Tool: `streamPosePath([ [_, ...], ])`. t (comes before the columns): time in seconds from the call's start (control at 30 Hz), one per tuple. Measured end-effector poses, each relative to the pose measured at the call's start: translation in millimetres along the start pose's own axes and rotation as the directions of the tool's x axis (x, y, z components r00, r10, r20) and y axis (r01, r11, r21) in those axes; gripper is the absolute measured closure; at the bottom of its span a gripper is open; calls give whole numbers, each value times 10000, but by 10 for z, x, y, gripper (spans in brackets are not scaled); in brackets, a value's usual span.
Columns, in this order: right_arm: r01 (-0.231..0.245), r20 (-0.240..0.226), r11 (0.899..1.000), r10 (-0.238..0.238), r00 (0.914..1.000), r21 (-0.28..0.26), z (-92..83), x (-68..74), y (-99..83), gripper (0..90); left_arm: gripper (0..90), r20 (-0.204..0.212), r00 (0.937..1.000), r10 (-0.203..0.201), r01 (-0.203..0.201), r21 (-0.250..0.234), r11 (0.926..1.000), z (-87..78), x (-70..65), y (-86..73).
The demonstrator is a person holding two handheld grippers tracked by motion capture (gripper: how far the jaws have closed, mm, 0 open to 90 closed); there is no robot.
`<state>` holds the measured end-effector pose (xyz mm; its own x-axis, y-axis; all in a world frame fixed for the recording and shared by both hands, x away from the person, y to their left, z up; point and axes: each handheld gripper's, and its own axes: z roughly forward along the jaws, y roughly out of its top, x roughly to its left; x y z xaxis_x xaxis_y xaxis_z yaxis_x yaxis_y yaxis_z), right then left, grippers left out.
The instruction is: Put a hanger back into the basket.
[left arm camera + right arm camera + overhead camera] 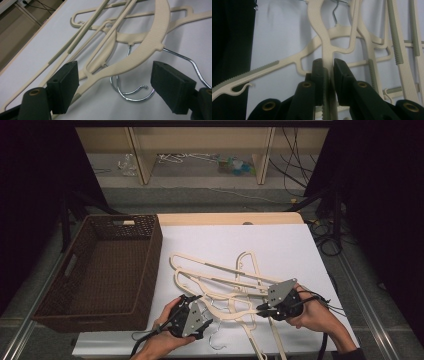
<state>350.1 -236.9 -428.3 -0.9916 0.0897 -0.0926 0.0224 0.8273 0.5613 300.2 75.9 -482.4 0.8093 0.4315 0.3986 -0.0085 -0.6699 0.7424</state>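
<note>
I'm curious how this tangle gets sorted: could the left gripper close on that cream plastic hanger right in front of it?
Probably yes. The left gripper is open, and the cream plastic hanger already runs between its jaws, nothing blocking. The right gripper grips a hanger arm nearby.

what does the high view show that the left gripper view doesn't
The high view alone takes in the brown woven basket left of the white table, the person's hands, and the right tool shut on a cream hanger in the pile. The left gripper view alone shows the left tool with its jaws apart, a cream hanger arm between them untouched, and two chrome hooks curled on the table. Both show the tangled cream hangers on the white surface.
</note>
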Motion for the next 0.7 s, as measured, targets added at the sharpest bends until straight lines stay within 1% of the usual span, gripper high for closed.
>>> streamPosePath([
  [0.03,55,-74,10000,-55,10000,-34,-5,0,5,798,264,-105,9991,422,-421,81,9991,35,-33,6],
  [0.07,55,-74,10000,-55,10000,-34,-5,0,5,798,282,-105,9991,422,-421,81,9991,35,-33,6],
  [0.1,39,-88,10000,-39,10000,-31,-8,3,6,797,282,-151,9966,806,-803,185,9966,61,-55,7],
  [0.17,100,-76,9999,-100,9999,18,-16,2,13,798,282,3,9923,1238,-1237,480,9912,96,-84,7],
  [0.23,93,-104,10000,-92,9999,28,-14,-1,12,798,284,-3,9916,1297,-1296,392,9908,120,-106,4],
  [0.27,93,-104,10000,-92,9999,28,-14,-1,12,798,284,38,9895,1442,-1442,455,9885,124,-110,7],
  [0.3,56,-100,10000,-56,9999,35,-14,2,12,798,285,-4,9883,1522,-1521,441,9874,135,-115,9],
  [0.33,87,-152,10000,-88,9998,-31,-17,-2,12,798,284,-235,9844,1742,-1731,444,9839,150,-118,18],
  [0.37,87,-152,10000,-88,9998,-31,-17,-2,12,798,283,-235,9844,1742,-1731,444,9839,150,-118,18],
  [0.43,71,-196,10000,-72,9998,-44,-19,4,14,798,284,-322,9805,1937,-1921,453,9803,184,-145,26],
  [0.47,78,-196,10000,-79,9998,-45,-18,5,14,798,287,-322,9805,1937,-1921,453,9803,184,-145,26],
  [0.5,82,-197,10000,-82,9998,-46,-18,5,15,798,295,-420,9795,1971,-1957,351,9800,189,-150,35],
  [0.53,81,-202,9999,-82,9998,-76,-16,6,15,797,300,-286,9804,1949,-1941,291,9805,195,-164,58],
  [0.57,81,-202,9999,-82,9998,-76,-16,6,15,797,307,-286,9804,1949,-1941,291,9805,195,-164,58],
  [0.6,70,-281,9999,-73,9996,-89,-18,7,15,797,307,-234,9790,2027,-2021,250,9790,192,-164,71],
  [0.63,74,-290,9999,-77,9995,-93,-18,8,16,797,330,-230,9787,2042,-2039,137,9789,186,-162,87],
  [0.67,110,-261,9999,-112,9996,-107,-16,5,15,798,341,-186,9765,2149,-2148,69,9766,182,-161,99],
  [0.7,137,-259,9999,-139,9996,-97,-14,1,10,798,408,160,9672,2535,-2534,-46,9673,172,-167,113],
])
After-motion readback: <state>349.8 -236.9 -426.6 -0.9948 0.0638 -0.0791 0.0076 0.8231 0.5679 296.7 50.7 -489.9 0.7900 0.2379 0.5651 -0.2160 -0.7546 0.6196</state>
